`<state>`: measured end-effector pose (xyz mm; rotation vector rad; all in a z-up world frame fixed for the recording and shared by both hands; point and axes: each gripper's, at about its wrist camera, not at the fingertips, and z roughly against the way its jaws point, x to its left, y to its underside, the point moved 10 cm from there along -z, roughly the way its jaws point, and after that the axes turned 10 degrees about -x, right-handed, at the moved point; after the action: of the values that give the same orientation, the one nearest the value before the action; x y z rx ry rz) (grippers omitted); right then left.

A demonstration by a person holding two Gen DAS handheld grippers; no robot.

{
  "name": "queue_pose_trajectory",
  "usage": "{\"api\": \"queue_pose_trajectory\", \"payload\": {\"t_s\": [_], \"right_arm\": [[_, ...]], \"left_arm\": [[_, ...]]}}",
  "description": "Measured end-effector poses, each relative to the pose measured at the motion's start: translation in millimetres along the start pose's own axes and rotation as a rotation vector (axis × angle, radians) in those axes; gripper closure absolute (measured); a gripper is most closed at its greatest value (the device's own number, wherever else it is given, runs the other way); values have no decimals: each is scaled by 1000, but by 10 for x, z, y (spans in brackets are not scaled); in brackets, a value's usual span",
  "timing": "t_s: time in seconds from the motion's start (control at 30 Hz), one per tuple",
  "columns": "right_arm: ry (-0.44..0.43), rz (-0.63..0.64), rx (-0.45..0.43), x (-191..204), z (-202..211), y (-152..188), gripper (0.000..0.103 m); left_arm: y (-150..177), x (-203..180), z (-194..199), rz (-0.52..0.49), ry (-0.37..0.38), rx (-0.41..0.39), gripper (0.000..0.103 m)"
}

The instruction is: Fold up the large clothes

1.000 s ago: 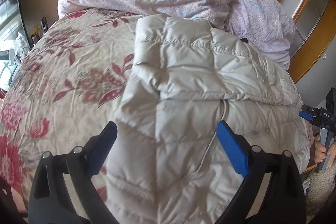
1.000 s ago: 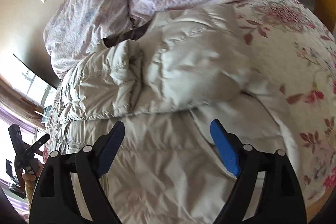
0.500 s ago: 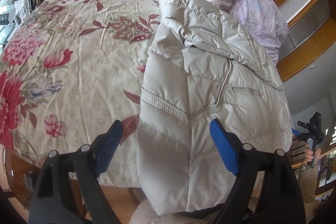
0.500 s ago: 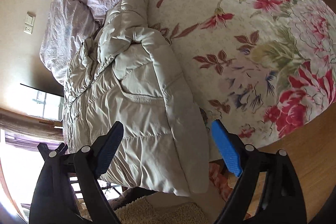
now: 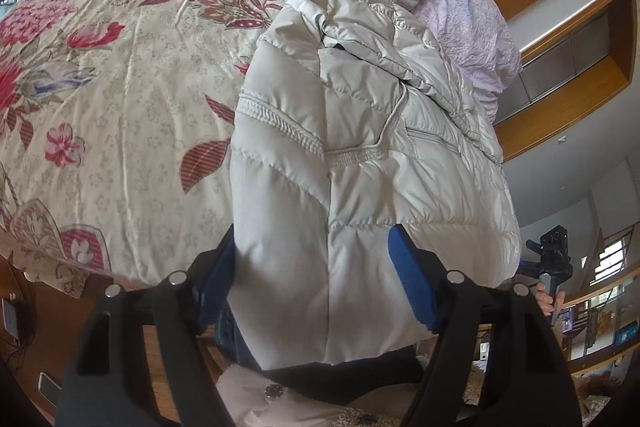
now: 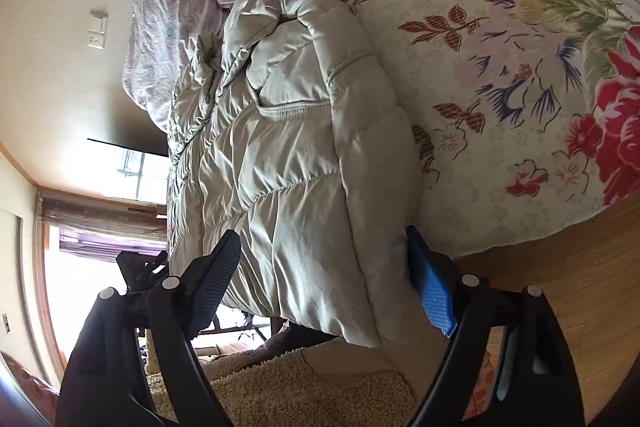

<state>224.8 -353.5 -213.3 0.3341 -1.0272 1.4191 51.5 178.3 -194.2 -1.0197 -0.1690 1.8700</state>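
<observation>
Both claws straddled the jacket's (image 5: 360,155) hem hanging off the bed (image 5: 120,107): your left claw (image 5: 316,279) was closing, your right claw (image 6: 320,283) narrowing slightly, neither pinching yet. Slick padding could slip out if you caught only one layer. Below the hem, layers stayed hidden.

No readable text, label or number shows anywhere.

Glossy quilted jacket (image 5: 360,155), matt floral cotton bedspread (image 5: 120,99)

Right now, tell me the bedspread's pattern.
Bedspread: cream with red and pink flowers and leaves; clearest in the right wrist view.
</observation>
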Motion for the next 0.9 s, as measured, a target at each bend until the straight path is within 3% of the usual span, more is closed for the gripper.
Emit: {"api": "queue_pose_trajectory", "payload": {"t_s": [0.37,0.47,0.57,0.63,0.73,0.8,0.9], "right_arm": [[-45,-15,35,-5,-27,212,31],[-53,-22,32,10,-44,229,38],[-56,-25,33,37,-64,230,52],[-52,-24,33,26,-59,229,63],[-41,-20,21,39,-48,222,74],[-32,-4,9,70,-20,212,77],[-21,29,-12,163,29,174,80]], "left_arm": [[177,-11,110,-25,-60,31,39],[260,0,102,-14,-67,62,43],[321,38,90,14,-66,73,48],[320,53,96,37,-61,66,54],[302,23,141,49,-51,54,73],[254,-45,192,33,-45,35,82],[144,-171,285,1,-44,-8,87]]}}
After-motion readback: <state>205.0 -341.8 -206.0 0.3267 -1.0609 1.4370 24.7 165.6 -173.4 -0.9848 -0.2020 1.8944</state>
